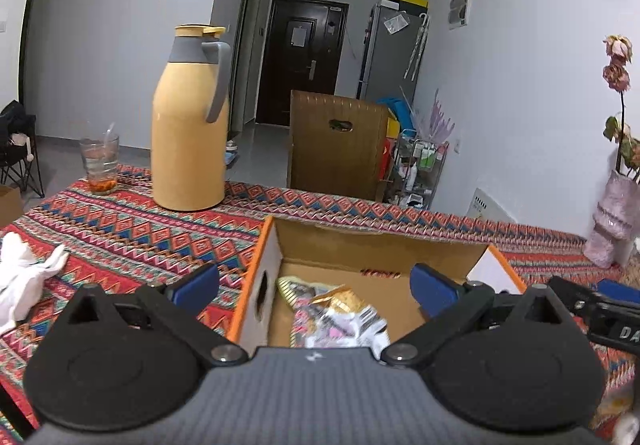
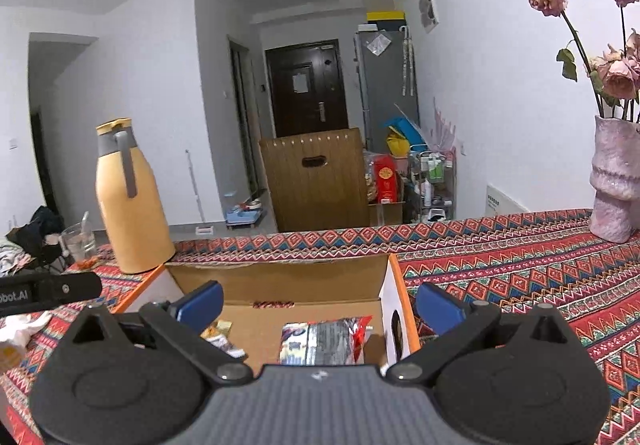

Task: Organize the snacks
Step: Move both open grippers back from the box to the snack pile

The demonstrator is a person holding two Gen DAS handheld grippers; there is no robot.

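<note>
Crinkled snack packets (image 1: 340, 309) inside orange-edged cardboard box (image 1: 256, 257)

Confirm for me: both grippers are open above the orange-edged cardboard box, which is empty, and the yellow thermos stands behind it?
Not quite: the orange-edged cardboard box is not empty. The right wrist view shows a red and silver snack packet inside. The rest holds: the left gripper and right gripper are open above it, and the yellow thermos stands behind.

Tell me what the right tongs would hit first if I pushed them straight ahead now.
Probably the snack packet lying in the cardboard box: the right tongs stand open over the box, aimed at it. If they pass above it, the box's far wall comes next; depth is unclear.
</note>
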